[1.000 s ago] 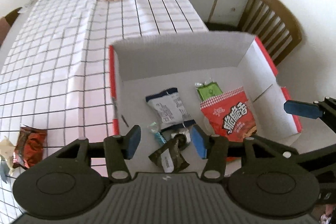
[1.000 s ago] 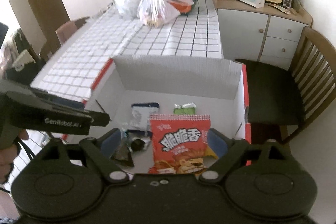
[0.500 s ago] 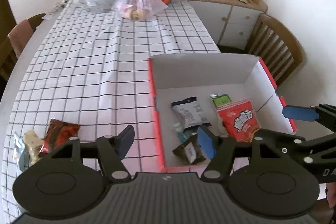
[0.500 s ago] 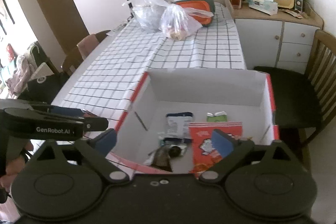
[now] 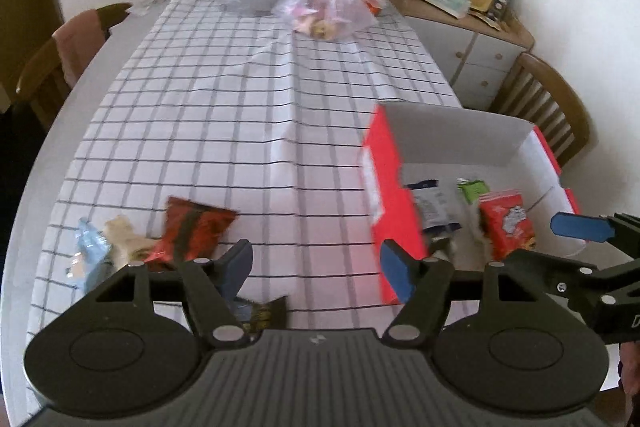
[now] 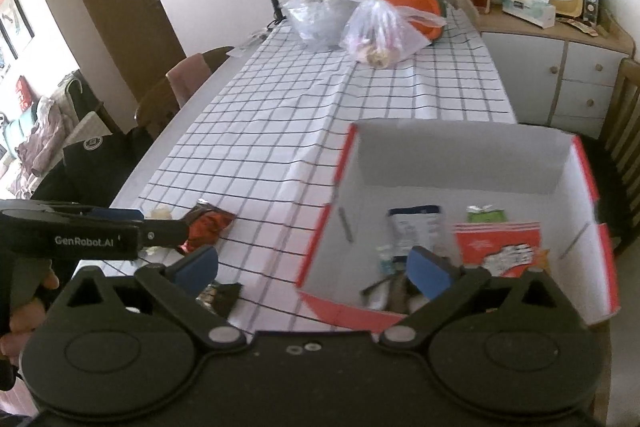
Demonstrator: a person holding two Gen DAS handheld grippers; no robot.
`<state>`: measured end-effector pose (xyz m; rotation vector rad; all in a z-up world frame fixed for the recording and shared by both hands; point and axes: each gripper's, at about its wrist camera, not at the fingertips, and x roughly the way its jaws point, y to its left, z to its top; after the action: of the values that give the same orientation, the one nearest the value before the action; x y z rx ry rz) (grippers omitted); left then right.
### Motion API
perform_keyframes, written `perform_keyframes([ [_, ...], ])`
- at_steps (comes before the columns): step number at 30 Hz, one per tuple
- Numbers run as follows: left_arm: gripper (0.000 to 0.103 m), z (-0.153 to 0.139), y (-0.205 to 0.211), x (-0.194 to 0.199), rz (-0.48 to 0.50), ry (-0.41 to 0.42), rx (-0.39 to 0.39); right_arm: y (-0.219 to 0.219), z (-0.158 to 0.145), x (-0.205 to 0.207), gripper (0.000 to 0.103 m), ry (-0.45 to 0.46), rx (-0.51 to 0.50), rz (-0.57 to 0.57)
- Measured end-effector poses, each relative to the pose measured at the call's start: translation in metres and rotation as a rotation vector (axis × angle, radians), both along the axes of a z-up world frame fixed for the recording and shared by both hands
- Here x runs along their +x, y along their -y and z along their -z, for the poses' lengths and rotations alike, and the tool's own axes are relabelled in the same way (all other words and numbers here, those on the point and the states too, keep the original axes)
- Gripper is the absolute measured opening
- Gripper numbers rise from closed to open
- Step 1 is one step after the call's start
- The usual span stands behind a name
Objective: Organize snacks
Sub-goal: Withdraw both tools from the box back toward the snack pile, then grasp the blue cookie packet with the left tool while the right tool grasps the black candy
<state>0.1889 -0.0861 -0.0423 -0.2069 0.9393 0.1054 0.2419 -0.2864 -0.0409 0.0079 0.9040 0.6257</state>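
Both grippers held above the checked tablecloth, angled downward, nothing grasped.

The left gripper [image 5: 316, 265] and right gripper [image 6: 314, 267] have just been opening; their jaws are spread and empty. Inside the red box [image 6: 582, 171] a red packet [image 6: 498, 247], a white pouch [image 6: 414, 227] and a green packet [image 6: 486, 215] are seen. On the tablecloth [image 5: 240, 107], a red-brown snack pack [image 5: 192, 229] lies beside pale wrappers [image 5: 104, 243], near the left gripper.

both claws [image 5: 316, 269] [image 6: 314, 265] now wider apart, off the box [image 5: 394, 187], over loose snacks [image 5: 192, 227]
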Motion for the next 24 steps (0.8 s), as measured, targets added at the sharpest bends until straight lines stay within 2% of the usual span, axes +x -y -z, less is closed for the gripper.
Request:
perform_keyframes([
  [10, 0.070, 0.011, -0.091, -0.021, -0.017, -0.032, 0.013, -0.069, 0.017, -0.018, 0.101, -0.042, -0.025, -0.027],
  [15, 0.070, 0.023, -0.126, -0.025, -0.006, -0.061, 0.024, -0.105, 0.032, -0.026, 0.101, -0.064, -0.047, -0.087],
  [21, 0.070, 0.046, -0.164, -0.028, 0.008, -0.111, 0.046, -0.150, 0.059, -0.032, 0.099, -0.069, -0.138, -0.189],
  [24, 0.070, 0.060, -0.182, -0.029, 0.015, -0.133, 0.048, -0.166, 0.074, -0.030, 0.093, -0.077, -0.187, -0.230],
])
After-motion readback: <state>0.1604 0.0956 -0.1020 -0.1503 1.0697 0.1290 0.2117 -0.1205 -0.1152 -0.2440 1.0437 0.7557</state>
